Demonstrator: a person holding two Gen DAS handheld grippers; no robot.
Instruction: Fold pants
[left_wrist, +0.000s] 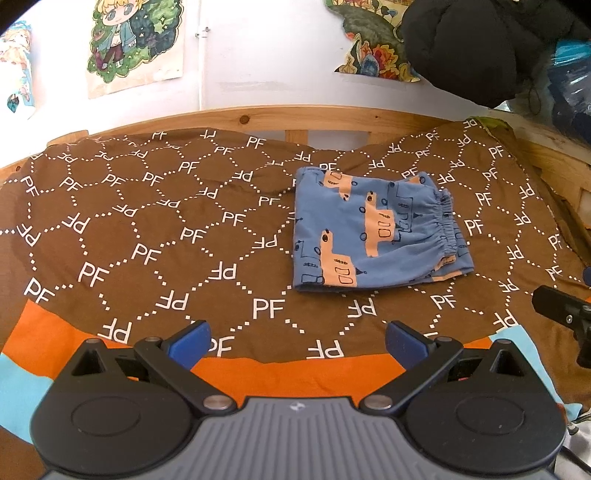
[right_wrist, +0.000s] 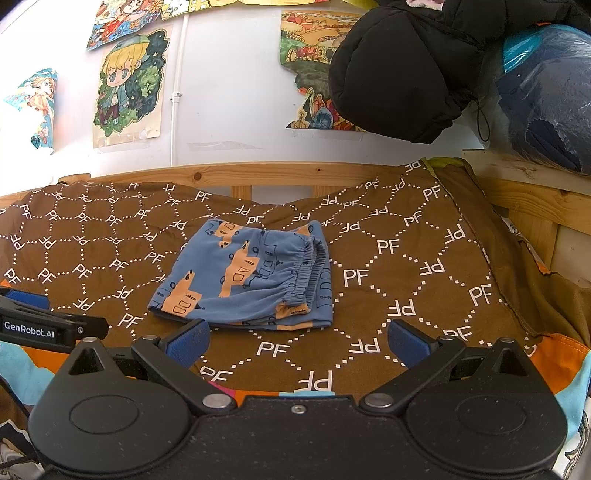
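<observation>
A small pair of blue pants (left_wrist: 373, 232) with orange vehicle prints lies folded into a compact rectangle on the brown bedcover (left_wrist: 147, 229), elastic waistband to the right. In the right wrist view the same pants (right_wrist: 251, 277) lie just beyond the fingers. My left gripper (left_wrist: 295, 341) hovers open near the cover's front edge, below and left of the pants, with nothing between its blue pads. My right gripper (right_wrist: 297, 341) is open too, empty, just in front of the pants. Part of the left gripper (right_wrist: 44, 325) shows at the left edge of the right wrist view.
A wooden bed rail (left_wrist: 295, 118) runs along the far side below a white wall with drawings. A black padded jacket (right_wrist: 406, 74) and a blue plastic-wrapped bundle (right_wrist: 546, 96) sit at the back right. An orange and light-blue sheet (left_wrist: 258, 373) shows under the cover's front edge.
</observation>
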